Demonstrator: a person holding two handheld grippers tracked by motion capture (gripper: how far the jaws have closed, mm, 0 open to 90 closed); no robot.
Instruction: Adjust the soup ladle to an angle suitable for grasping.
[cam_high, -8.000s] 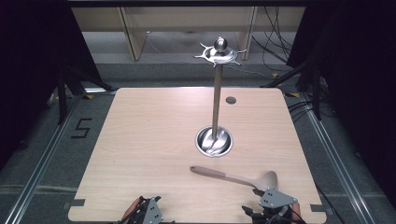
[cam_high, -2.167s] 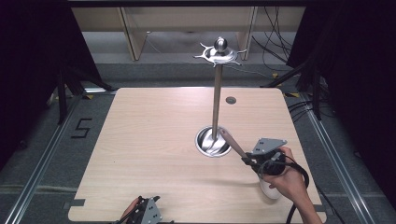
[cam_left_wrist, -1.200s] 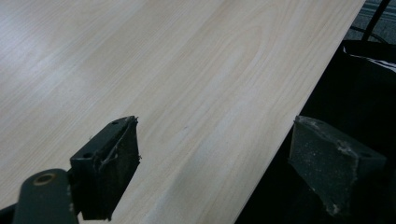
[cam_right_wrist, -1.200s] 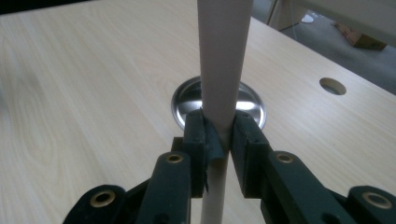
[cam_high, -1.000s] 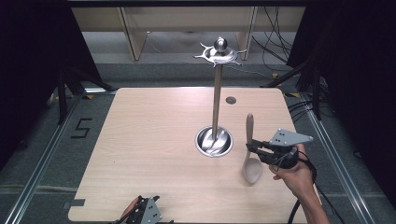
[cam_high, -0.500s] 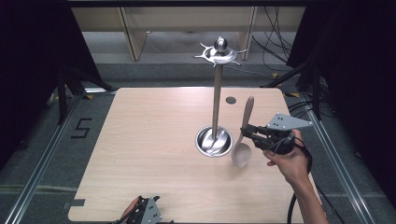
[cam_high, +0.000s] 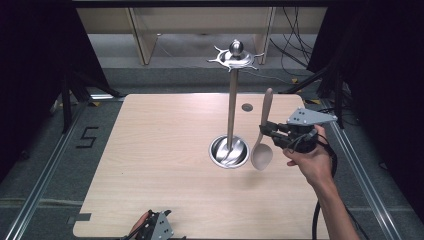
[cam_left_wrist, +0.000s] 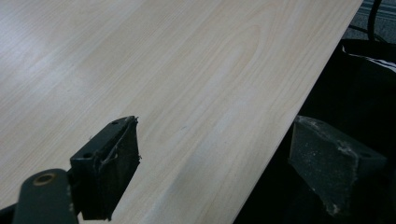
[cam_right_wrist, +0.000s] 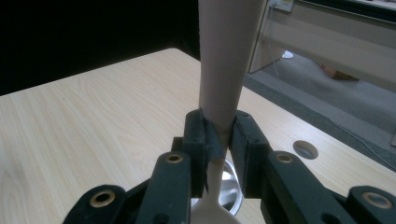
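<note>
While clamped in the right gripper (cam_high: 266, 131), a wooden spoon (cam_high: 263, 135) hangs upright.
Left gripper (cam_left_wrist: 210, 154) jaws gape over table (cam_high: 165, 145) edge.

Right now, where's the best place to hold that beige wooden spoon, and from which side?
Grip the beige wooden spoon on its narrow neck just above the bowl, coming from the right side, as the right gripper does: the handle stands upright and flares wider above.
</note>
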